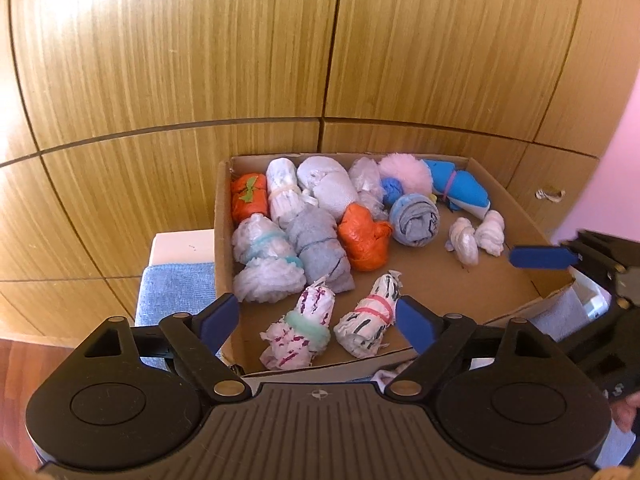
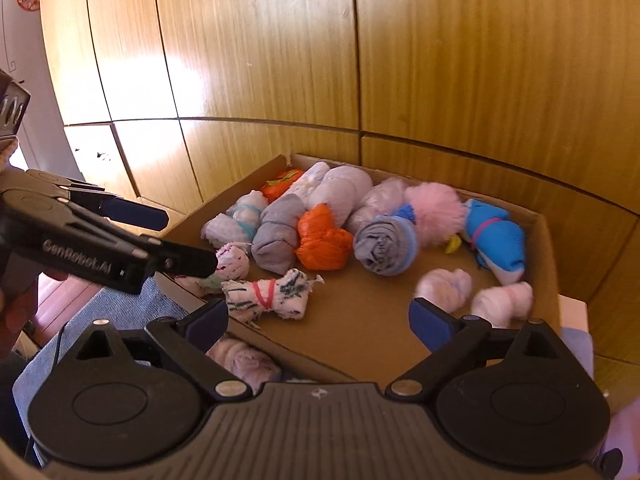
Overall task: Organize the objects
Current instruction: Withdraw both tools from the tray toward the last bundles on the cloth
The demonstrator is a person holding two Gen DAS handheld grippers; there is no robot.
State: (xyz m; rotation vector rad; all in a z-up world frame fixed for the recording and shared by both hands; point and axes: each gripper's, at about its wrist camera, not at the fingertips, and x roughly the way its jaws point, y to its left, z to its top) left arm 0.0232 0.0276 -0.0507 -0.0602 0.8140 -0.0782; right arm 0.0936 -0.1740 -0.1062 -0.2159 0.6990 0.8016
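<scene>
A shallow cardboard box [image 1: 222, 216] holds several rolled, banded cloth bundles. Nearest in the left wrist view lie a pink-speckled bundle with a mint band [image 1: 298, 330] and a black-striped bundle with a pink band [image 1: 366, 326]. My left gripper [image 1: 318, 318] hovers open over the box's near edge, its pads either side of these two without pressing them. My right gripper [image 2: 320, 320] is open above bare box floor, with nothing between its pads. Two small white bundles [image 2: 444, 286] lie just beyond its right pad. Orange bundles [image 1: 362, 242], grey rolls [image 1: 414, 220] and a blue bundle [image 1: 460, 190] fill the back.
Wooden cabinet panels [image 1: 240, 60] rise right behind the box. A blue cloth [image 1: 176, 288] and a white surface [image 1: 180, 246] lie left of it. The right gripper's blue pad [image 1: 540, 258] reaches over the box's right wall. The left gripper [image 2: 176, 240] crosses the right wrist view.
</scene>
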